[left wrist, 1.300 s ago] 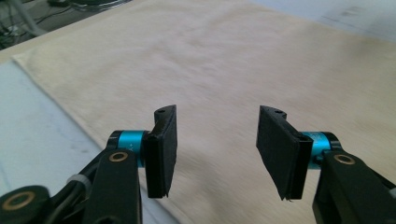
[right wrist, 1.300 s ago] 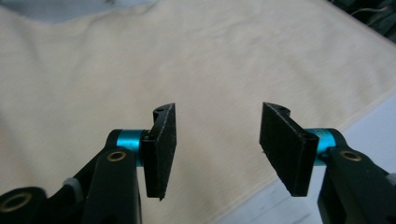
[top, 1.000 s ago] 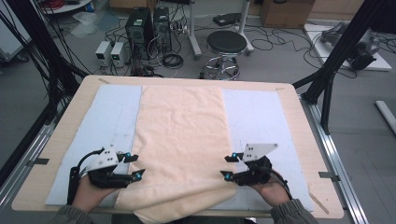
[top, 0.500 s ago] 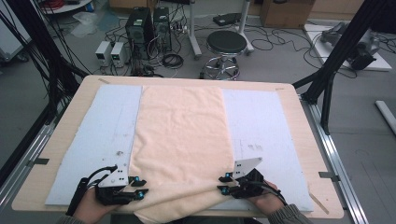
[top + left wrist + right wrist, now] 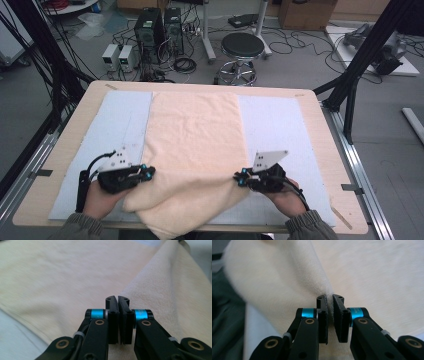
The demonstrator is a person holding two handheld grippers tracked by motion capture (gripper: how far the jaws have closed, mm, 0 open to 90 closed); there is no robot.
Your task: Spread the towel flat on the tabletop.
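I have the towel lying down the middle of the table, on the pale mat, with its near end bunched and drooping over the table's near edge. My left gripper pinches the towel's left edge near that end; in the left gripper view the left gripper has its jaws pressed together with a fold of cloth rising just past them. My right gripper pinches the right edge; in the right gripper view the right gripper shows a thin layer of cloth clamped in a narrow slit.

To fold well, I judge I should lift both corners evenly, keep the near edge taut between the two grips, and carry it toward the towel's far end without letting either side lead.

Against the earlier frames, both sets of jaws have just been closing, and now have cloth between them. Both hands dipped toward the table's near edge half a second ago and now sit a little farther in, and the near end of the towel is more gathered up.
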